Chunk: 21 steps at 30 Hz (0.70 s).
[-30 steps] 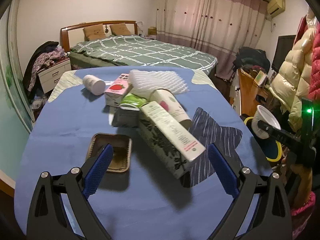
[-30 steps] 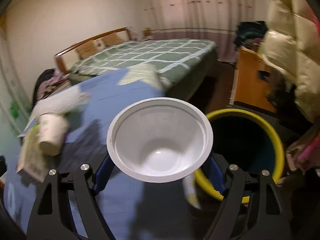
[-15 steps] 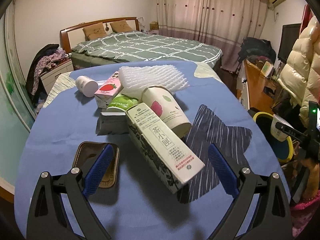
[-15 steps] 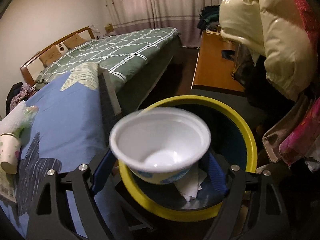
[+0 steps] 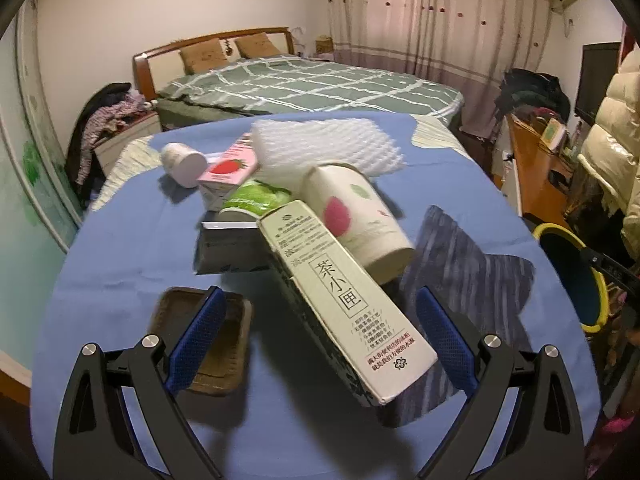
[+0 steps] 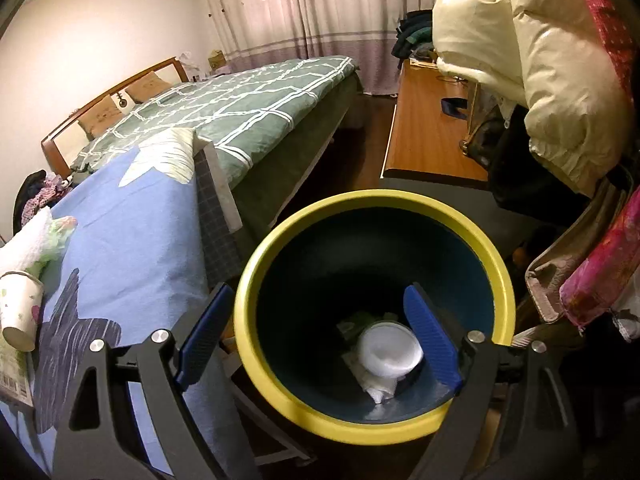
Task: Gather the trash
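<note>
Your right tongs (image 6: 316, 334) hang wide and empty over the yellow-rimmed bin (image 6: 256, 280), the white plastic bowl (image 6: 390, 350) lying inside it just below their tips. Your left tongs (image 5: 316, 334) gape over the tea carton (image 5: 344, 296) on the surface (image 5: 120, 248), gripping nothing.

A bed (image 5: 304, 84) with a green checked cover and wooden headboard (image 5: 212, 40) stands against a white wall (image 5: 160, 0). Pinkish curtains (image 5: 440, 20) hang behind; a wooden desk (image 6: 428, 132) lines the side.
</note>
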Each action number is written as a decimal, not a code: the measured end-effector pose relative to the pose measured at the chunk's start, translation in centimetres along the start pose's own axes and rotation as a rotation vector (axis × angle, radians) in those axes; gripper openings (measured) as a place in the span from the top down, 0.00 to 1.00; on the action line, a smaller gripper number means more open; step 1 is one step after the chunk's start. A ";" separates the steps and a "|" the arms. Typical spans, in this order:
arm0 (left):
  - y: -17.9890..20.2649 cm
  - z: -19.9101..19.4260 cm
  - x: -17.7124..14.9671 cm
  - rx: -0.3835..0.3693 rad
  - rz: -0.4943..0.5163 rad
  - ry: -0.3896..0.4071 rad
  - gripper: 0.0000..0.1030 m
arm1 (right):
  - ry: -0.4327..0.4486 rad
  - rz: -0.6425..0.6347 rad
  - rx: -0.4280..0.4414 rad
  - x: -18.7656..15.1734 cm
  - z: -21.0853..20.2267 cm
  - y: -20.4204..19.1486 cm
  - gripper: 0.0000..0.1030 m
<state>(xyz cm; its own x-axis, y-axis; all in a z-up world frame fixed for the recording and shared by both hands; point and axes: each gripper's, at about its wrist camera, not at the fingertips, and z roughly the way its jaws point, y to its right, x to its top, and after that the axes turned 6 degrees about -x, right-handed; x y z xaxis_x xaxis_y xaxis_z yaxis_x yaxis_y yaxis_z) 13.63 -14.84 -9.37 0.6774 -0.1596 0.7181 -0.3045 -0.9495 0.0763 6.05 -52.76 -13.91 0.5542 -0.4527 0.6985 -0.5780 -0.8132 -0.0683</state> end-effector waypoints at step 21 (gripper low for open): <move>-2.7 -2.3 -1.5 0.097 -0.049 0.028 0.09 | 0.029 -0.044 0.037 0.3 -1.5 -2.7 0.19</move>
<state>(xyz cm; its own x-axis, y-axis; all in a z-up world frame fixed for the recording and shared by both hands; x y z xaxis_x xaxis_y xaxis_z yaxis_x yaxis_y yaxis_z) 11.94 -11.39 -9.08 0.6703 -0.1062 0.7344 -0.2046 -0.9778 0.0454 6.88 -50.16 -12.41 0.5612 -0.4057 0.7214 -0.5303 -0.8455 -0.0629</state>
